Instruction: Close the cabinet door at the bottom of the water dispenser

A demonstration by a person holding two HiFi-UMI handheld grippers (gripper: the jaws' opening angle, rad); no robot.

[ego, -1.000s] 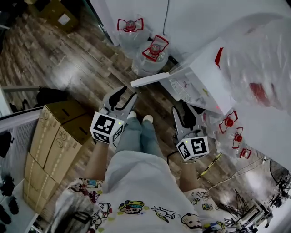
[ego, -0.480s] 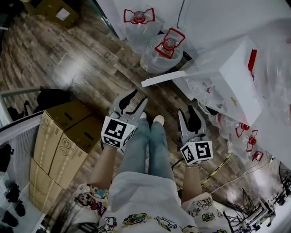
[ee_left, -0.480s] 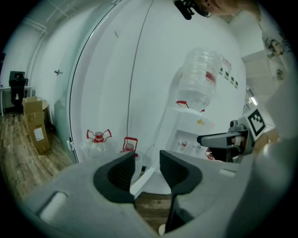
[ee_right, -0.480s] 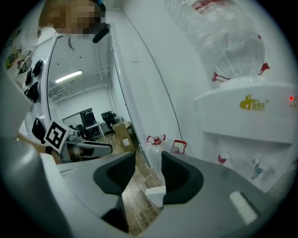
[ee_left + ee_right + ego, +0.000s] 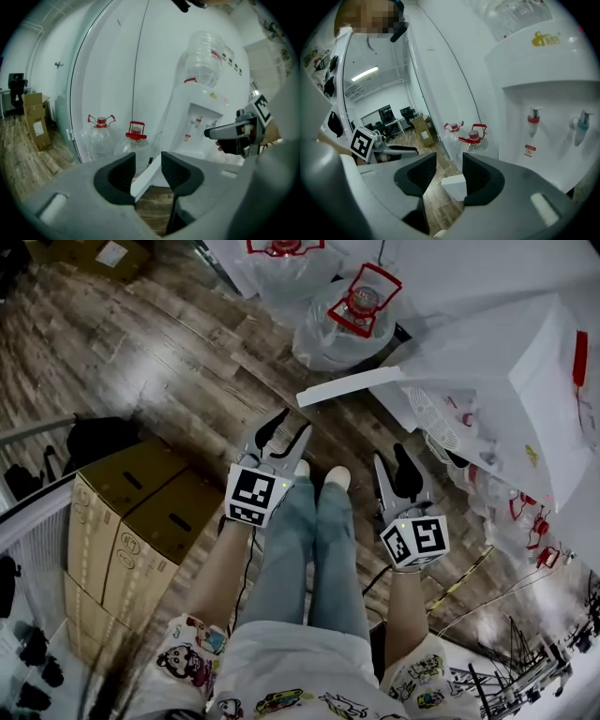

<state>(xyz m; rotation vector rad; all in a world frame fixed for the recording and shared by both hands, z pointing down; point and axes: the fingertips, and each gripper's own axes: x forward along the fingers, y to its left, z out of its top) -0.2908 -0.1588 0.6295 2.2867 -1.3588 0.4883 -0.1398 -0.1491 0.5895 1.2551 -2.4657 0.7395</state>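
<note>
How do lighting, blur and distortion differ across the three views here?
Head view: dim, with a pale glare patch on the wood floor and the water dispenser washed out and soft. Left gripper view: strong fisheye bowing, dark corners. Right gripper view: same fisheye, brighter, evenly lit.

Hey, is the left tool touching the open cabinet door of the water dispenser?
Apart. The head view shows a strip of wood floor between the left tool and the near end of the cabinet door.

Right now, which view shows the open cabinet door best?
Head view: the cabinet door shows its whole top edge, swung open. Left gripper view shows a slanted strip; right gripper view, only a corner.
</note>
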